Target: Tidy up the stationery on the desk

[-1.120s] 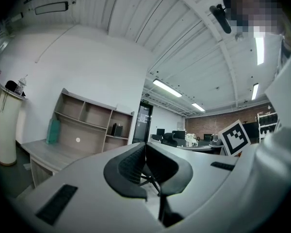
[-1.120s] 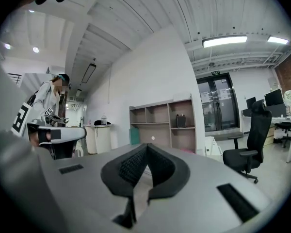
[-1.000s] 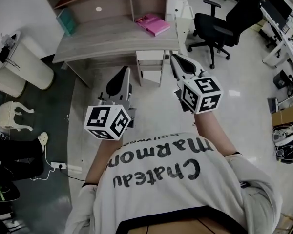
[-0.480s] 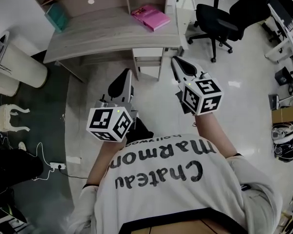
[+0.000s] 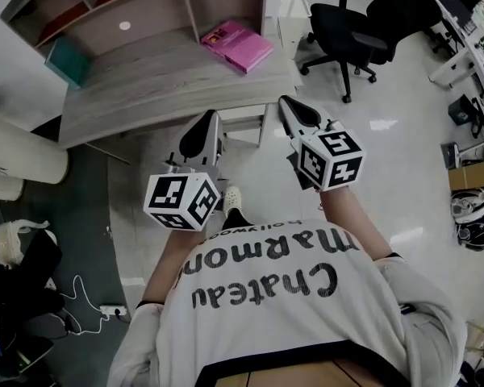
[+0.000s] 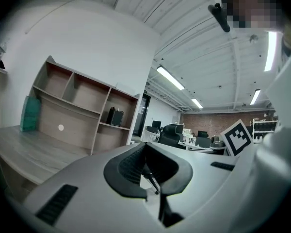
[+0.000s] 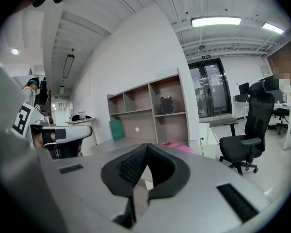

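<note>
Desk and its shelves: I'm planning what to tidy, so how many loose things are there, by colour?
Pink: 1, a pink book flat on the desktop (possibly a stack)
Teal: 1, a teal folder upright at the hutch's end
Black: 1, a black box on a shelf
Total: 3

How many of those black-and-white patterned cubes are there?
2. One cube rides on the left gripper, the other cube on the right gripper. No more show, though others could be out of view.
</note>
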`<state>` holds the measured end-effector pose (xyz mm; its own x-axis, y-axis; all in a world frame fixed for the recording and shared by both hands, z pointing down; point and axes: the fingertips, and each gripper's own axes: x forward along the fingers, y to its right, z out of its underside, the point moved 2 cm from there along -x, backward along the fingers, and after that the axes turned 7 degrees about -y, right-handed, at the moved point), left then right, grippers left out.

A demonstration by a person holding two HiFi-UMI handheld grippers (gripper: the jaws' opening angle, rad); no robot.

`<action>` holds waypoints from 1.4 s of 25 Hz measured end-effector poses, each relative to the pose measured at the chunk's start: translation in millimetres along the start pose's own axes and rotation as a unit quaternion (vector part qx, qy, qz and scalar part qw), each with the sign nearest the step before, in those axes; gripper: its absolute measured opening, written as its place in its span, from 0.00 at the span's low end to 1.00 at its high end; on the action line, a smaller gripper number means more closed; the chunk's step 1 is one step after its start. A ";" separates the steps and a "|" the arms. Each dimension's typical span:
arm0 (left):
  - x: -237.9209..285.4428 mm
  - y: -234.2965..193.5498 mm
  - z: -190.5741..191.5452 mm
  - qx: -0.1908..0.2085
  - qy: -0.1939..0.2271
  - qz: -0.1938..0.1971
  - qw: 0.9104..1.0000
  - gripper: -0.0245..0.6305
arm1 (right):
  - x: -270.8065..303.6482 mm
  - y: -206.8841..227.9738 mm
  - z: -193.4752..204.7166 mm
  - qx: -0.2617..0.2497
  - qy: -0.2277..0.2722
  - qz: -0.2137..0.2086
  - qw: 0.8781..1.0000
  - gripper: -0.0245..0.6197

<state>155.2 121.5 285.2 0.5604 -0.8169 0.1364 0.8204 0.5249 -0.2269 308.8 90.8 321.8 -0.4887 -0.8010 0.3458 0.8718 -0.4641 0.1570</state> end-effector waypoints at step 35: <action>142.5 -188.5 -78.4 0.015 -0.009 0.051 0.999 0.06 | 199.6 42.3 -90.6 0.053 0.012 0.054 0.997 0.06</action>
<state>71.6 -112.6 271.8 0.6426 -0.7548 0.1314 0.7621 0.6121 -0.2111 245.0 -123.0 313.6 -0.3919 -0.8530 0.3447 0.9174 -0.3339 0.2167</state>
